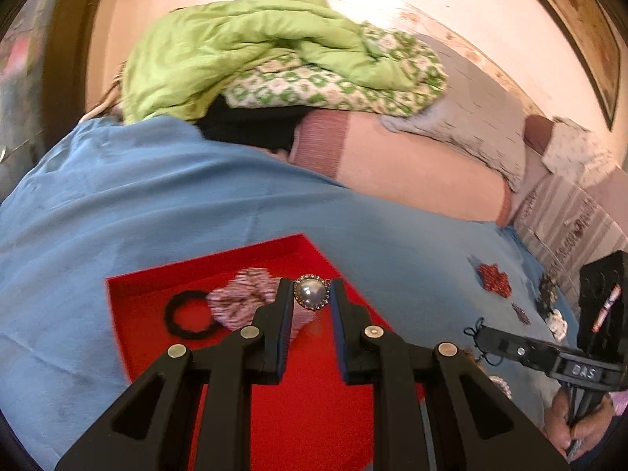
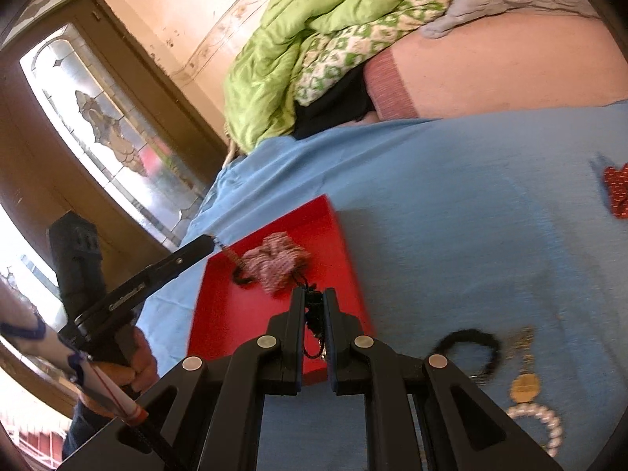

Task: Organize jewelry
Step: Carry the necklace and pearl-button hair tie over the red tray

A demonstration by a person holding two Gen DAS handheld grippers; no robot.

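A red tray (image 1: 165, 274) lies on the blue bedsheet (image 1: 117, 204). In it are a black hair tie (image 1: 184, 316) and a pink striped scrunchie (image 1: 243, 298). My left gripper (image 1: 311, 292) holds a round pearl brooch with a jewelled rim (image 1: 310, 291) between its fingertips above the tray. My right gripper (image 2: 314, 302) is shut on a black corded piece (image 2: 313, 314) that hangs between its fingers over the tray's (image 2: 235, 314) near right corner. The scrunchie (image 2: 274, 263) lies just beyond it. The right gripper also shows in the left wrist view (image 1: 490, 337).
On the sheet right of the tray lie a red beaded piece (image 1: 493, 278), a black hair tie (image 2: 471, 339), a gold pendant (image 2: 524, 386) and a pearl bracelet (image 2: 541, 424). A green quilt (image 1: 251, 51) and pillows sit behind. A door (image 2: 98, 117) is at left.
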